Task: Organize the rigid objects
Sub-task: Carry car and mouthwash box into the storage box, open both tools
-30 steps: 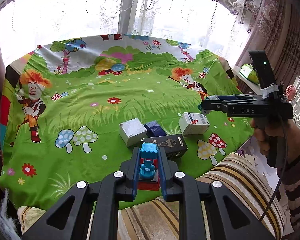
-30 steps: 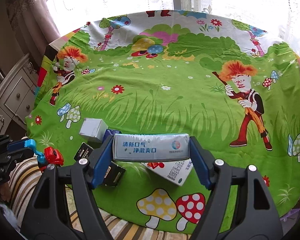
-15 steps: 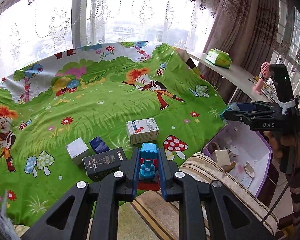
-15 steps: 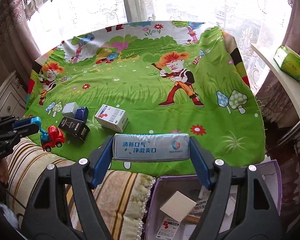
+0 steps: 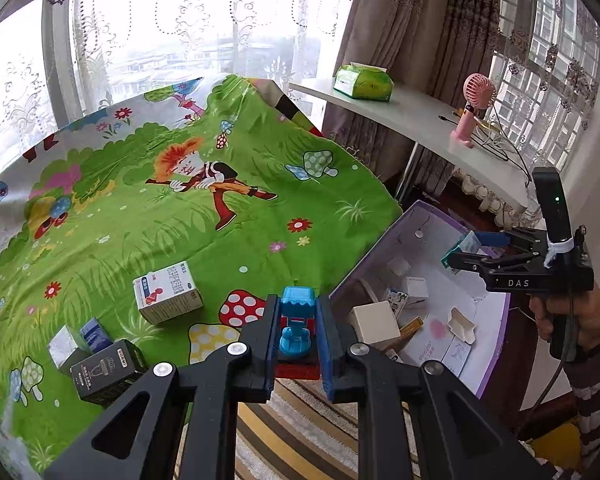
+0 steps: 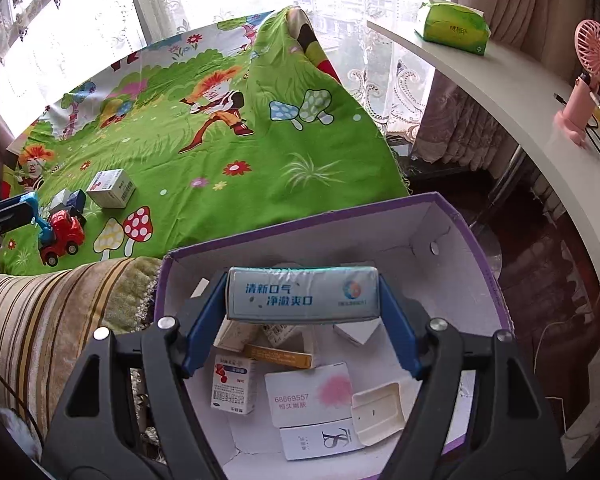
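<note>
My left gripper is shut on a red and blue toy truck and holds it above the bed's edge; the truck also shows in the right wrist view. My right gripper is shut on a long silver-blue box and holds it over the open purple box. The purple box holds several small cartons. On the green cartoon bedspread lie a white medicine box, a black box, a silver box and a dark blue box.
A striped cushion lies between bedspread and purple box. A white shelf to the right carries a green tissue pack and a pink fan. Curtained windows stand behind.
Both grippers have swung right, away from the bed. My right gripper has carried the long box from above the bedspread to over the purple box. The truck stays held.
</note>
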`<state>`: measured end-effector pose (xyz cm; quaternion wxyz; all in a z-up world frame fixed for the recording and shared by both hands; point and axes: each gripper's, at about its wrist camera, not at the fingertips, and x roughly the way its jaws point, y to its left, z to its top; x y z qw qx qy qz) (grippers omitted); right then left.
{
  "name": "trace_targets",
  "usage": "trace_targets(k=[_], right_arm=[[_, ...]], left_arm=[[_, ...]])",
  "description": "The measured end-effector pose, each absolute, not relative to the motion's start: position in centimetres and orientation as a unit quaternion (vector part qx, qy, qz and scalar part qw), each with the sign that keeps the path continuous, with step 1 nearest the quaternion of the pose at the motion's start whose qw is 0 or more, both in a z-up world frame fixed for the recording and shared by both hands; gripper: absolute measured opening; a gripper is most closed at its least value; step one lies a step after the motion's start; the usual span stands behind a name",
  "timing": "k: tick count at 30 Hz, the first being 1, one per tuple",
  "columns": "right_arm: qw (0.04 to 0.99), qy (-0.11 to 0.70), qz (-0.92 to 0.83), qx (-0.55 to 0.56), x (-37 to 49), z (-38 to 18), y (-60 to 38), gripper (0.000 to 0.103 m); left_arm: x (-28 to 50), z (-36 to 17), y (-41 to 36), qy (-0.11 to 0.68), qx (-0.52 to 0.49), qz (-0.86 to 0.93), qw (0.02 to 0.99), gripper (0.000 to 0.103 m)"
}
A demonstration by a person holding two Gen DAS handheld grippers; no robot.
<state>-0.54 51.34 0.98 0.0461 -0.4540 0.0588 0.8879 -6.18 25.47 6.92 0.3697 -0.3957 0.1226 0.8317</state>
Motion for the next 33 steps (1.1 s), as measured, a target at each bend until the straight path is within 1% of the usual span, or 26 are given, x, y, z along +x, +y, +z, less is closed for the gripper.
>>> trace_targets(k=[6,8,19,24,29,31,33], right_arm=[[0.096,0.066,0.877,-0.467,1.1,-1.1,54.8,0.076],[0.101,0.076,0.873,-0.471,1.4,-1.7,55.6,0.076],[0.134,0.068,0.856,-0.495,1.9,-5.0,58.8,0.076],[0.145,0.047,0.850,-0.505,1.8,-6.0,59.5,0.076],[0.149,0.037,0.845,-0.512,2.7,-6.2,60.1,0.078],[0.155,0.041,0.845,-0.510,3.4,-6.0,60.6,0.083],[0.159,0.043,0.846,-0.507,4.0,-5.7,60.9,0.085]], left_arm=[[-5.4,6.3,29.8,0.142,-0.402,0.811,0.401,0.018],[-5.2,6.0,31.2,0.150,-0.404,0.804,0.410,0.018],[-3.9,4.3,39.6,0.189,-0.410,0.765,0.458,0.018],[-3.1,3.0,43.7,0.211,-0.413,0.747,0.477,0.018],[-2.6,1.6,47.3,0.224,-0.418,0.729,0.494,0.018],[-2.6,0.8,48.7,0.227,-0.424,0.722,0.497,0.018],[-2.5,-0.1,50.0,0.235,-0.428,0.716,0.499,0.018]])
